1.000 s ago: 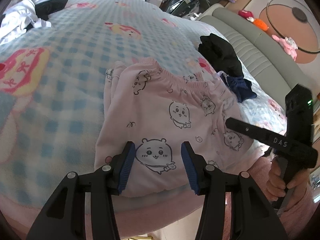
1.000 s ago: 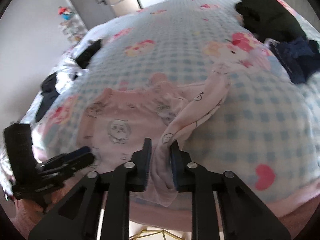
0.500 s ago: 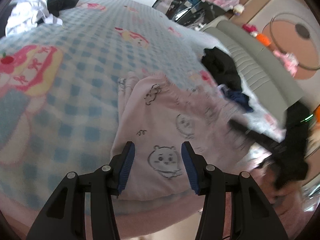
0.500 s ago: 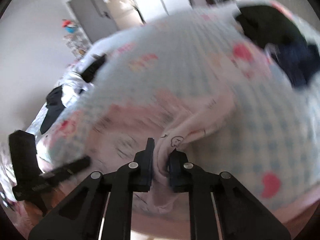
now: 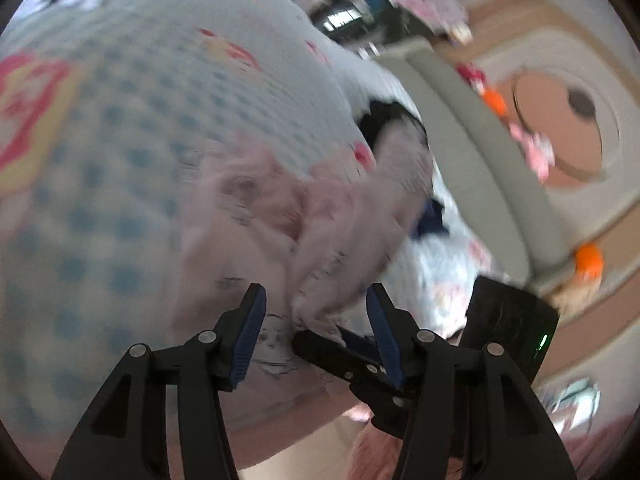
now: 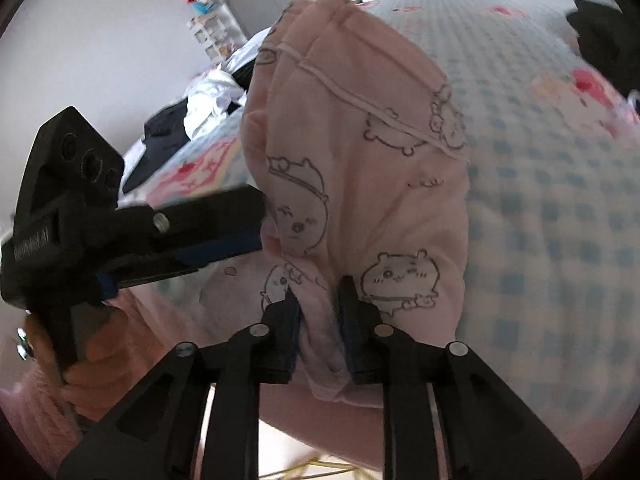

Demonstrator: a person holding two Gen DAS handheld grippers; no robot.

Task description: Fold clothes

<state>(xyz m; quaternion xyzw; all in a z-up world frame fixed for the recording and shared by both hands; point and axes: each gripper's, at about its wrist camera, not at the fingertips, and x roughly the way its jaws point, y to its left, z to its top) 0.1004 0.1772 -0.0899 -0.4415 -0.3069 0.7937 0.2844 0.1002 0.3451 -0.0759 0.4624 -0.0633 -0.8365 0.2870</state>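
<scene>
1. Over the blue-checked bedspread [image 6: 560, 208], your right gripper [image 6: 318, 320] is pinching the pale pink cartoon-print pyjama shorts [image 6: 360, 152], lifting them upright.
2. Your left gripper [image 5: 316, 328] is hovering with fingers apart, just left of the hanging cloth.

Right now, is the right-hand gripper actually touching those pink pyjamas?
Touching. In the right wrist view the right gripper is clamped on a fold of the pink pyjamas.

A blue-checked bed [image 6: 560, 200] meets a grey padded headboard [image 5: 480, 148]; white wall [image 6: 120, 40] behind.
</scene>
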